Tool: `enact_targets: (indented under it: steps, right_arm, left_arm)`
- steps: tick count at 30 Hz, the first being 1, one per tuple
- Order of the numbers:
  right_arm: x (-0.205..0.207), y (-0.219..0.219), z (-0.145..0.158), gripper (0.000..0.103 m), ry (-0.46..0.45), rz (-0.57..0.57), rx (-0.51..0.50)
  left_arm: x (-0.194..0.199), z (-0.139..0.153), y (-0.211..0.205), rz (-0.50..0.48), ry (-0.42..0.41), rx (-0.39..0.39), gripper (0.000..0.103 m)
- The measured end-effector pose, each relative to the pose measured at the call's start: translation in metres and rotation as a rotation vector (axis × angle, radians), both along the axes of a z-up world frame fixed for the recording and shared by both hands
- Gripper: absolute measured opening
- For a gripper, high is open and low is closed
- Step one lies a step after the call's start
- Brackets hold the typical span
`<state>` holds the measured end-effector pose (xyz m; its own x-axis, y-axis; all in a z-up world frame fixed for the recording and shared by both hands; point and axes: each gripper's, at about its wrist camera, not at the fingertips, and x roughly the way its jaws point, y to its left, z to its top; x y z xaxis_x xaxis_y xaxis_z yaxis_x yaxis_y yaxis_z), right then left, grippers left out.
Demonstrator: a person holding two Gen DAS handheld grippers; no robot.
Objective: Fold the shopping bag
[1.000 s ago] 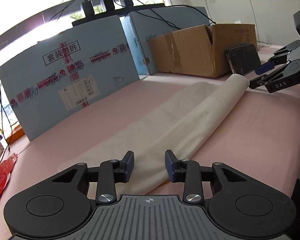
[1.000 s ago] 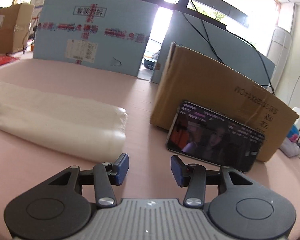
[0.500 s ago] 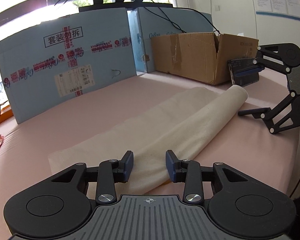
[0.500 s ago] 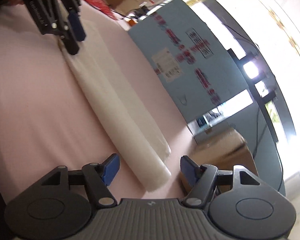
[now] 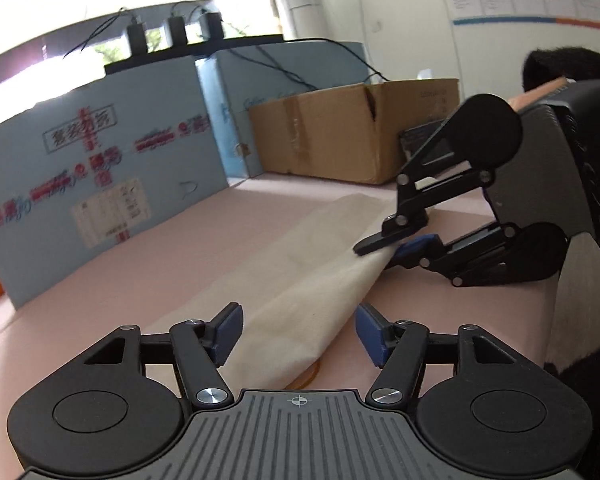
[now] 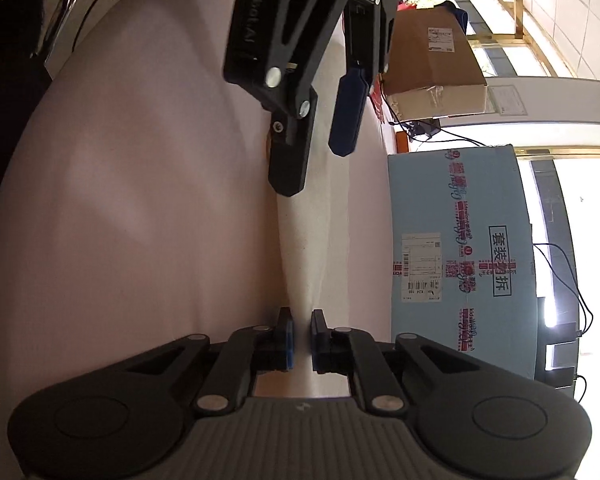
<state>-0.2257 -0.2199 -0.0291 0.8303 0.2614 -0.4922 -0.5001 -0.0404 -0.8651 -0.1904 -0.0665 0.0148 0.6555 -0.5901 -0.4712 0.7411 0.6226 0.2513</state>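
Cream shopping bag lies between left gripper's opening jaws.

A cream shopping bag, folded into a long strip, lies across the pink table. Its near end sits between the blue pads of the left gripper, whose jaws are opening — the pads stand clear of the cloth on both sides. At the far end the right gripper, rolled on its side, is closing on the bag's edge. Behind stand a blue carton and a brown cardboard box.
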Motion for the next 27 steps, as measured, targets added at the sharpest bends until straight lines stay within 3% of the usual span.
enact_targets:
  steps: [5,8,10,12,15,18,22,27]
  right_arm:
    - [-0.015,-0.004,0.023,0.009,0.114,-0.006,0.092]
    - [-0.014,-0.014,0.049,0.009,0.262,-0.046,0.236]
    - [-0.001,-0.024,0.064,0.010,0.377,-0.092,0.343]
    - [0.020,-0.038,0.072,0.013,0.515,-0.159,0.448]
    - [0.058,-0.071,0.077,0.021,0.751,-0.283,0.640]
    - [0.097,-0.117,0.075,0.029,0.961,-0.427,0.875]
    - [0.111,-0.161,0.071,0.031,1.076,-0.530,1.080]
    - [0.101,-0.187,0.063,0.029,1.095,-0.624,1.226]
  left_arm:
    - [-0.010,-0.002,-0.015,-0.111,-0.022,0.113,0.063]
    - [-0.005,-0.001,-0.007,-0.134,0.053,0.089,0.049]
    - [0.008,0.003,0.006,-0.115,0.143,0.036,0.039]
    - [0.024,0.003,0.024,-0.090,0.248,-0.041,0.037]
    - [0.050,0.000,0.057,-0.055,0.435,-0.223,0.031]
    - [0.067,-0.008,0.081,-0.031,0.559,-0.374,0.028]
    - [0.075,-0.015,0.096,-0.010,0.622,-0.457,0.027]
    - [0.081,-0.015,0.102,0.036,0.624,-0.477,0.027]
